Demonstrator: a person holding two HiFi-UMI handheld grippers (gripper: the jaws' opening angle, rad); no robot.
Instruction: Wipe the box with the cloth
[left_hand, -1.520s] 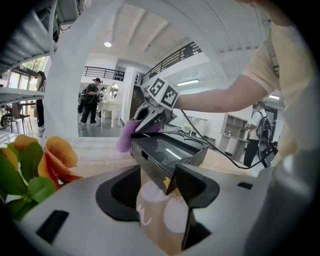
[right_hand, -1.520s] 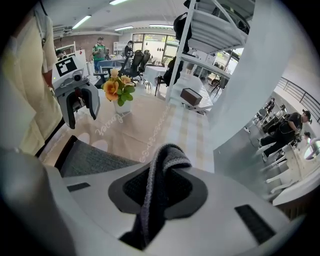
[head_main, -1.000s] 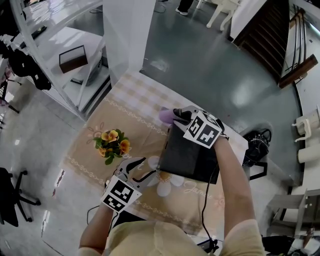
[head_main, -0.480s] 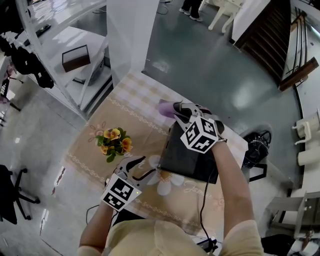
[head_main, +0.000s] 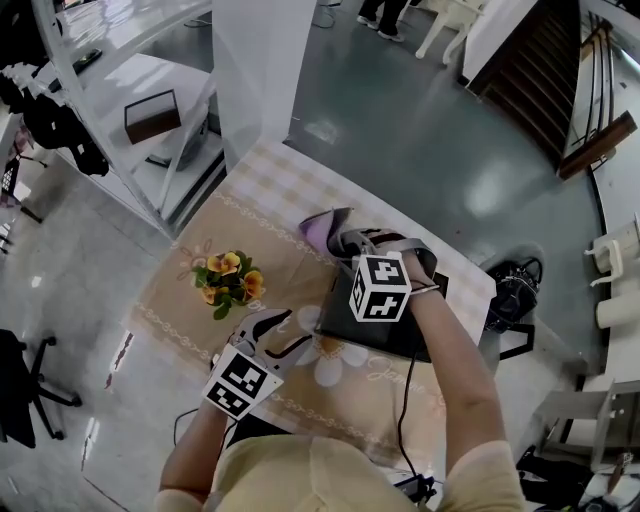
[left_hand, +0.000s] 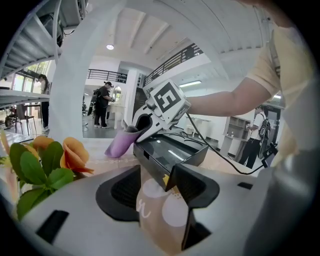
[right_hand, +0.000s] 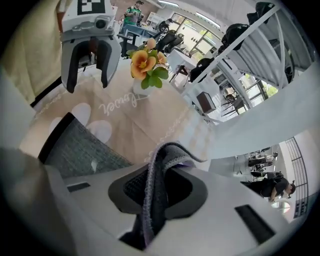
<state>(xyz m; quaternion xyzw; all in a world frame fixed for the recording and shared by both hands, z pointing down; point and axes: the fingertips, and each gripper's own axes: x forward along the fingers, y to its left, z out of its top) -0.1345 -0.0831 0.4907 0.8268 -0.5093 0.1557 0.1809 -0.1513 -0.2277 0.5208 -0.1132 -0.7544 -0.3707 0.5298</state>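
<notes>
The black box (head_main: 390, 325) lies on the tan flowered tablecloth (head_main: 280, 250). My right gripper (head_main: 345, 240) hangs over the box's far left corner, shut on the purple cloth (head_main: 322, 226), which sticks out past the box edge. In the right gripper view the cloth (right_hand: 152, 200) is pinched between the jaws of the right gripper (right_hand: 160, 185), with the box top (right_hand: 75, 145) below left. My left gripper (head_main: 290, 335) stands open just off the box's near left corner; in its own view the left gripper (left_hand: 160, 187) frames the box corner (left_hand: 167, 155), apart from both jaws.
A small pot of orange flowers (head_main: 228, 283) stands on the table left of the box. White shelving (head_main: 120, 90) and a white pillar (head_main: 255, 60) lie beyond the table. A black bag (head_main: 515, 285) sits on the floor at the right. A cable (head_main: 405, 400) trails from the right gripper.
My right gripper has slid left across the box towards its far left corner, turning its marker cube, and the cloth now sticks out farther over the table. The left gripper has stayed put.
</notes>
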